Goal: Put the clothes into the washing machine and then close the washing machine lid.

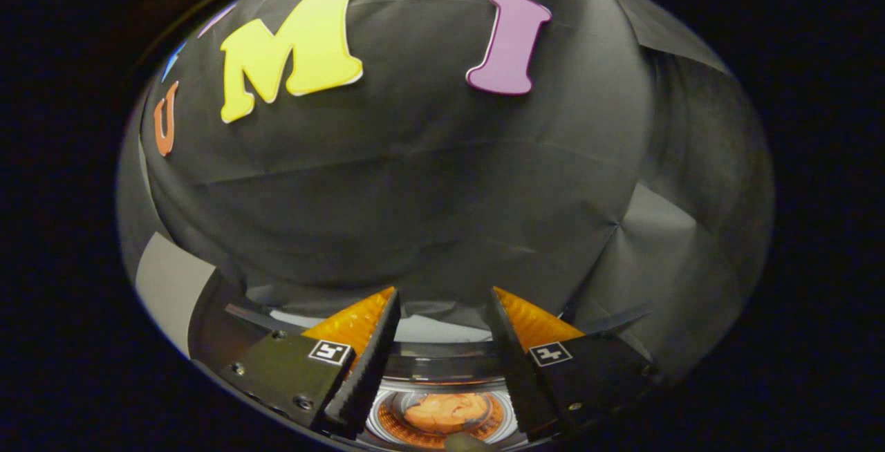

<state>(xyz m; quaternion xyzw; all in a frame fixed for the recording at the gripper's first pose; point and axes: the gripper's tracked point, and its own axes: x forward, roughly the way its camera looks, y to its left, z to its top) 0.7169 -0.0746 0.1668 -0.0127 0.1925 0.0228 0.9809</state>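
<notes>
My gripper (444, 293) is open, its two fingers set wide apart with nothing between them. Below and between the fingers I look down into the round drum of the washing machine (442, 368). An orange piece of clothing (446, 412) lies bunched at the bottom of the drum. The fingers hang above the machine's opening and touch neither the rim nor the cloth. Part of the drum is hidden behind the fingers. I cannot make out how the lid stands.
The booth's black cloth wall (415, 182) rises close behind the machine. A pale grey panel (166, 286) stands to the left of the machine's dark curved top edge (207, 324).
</notes>
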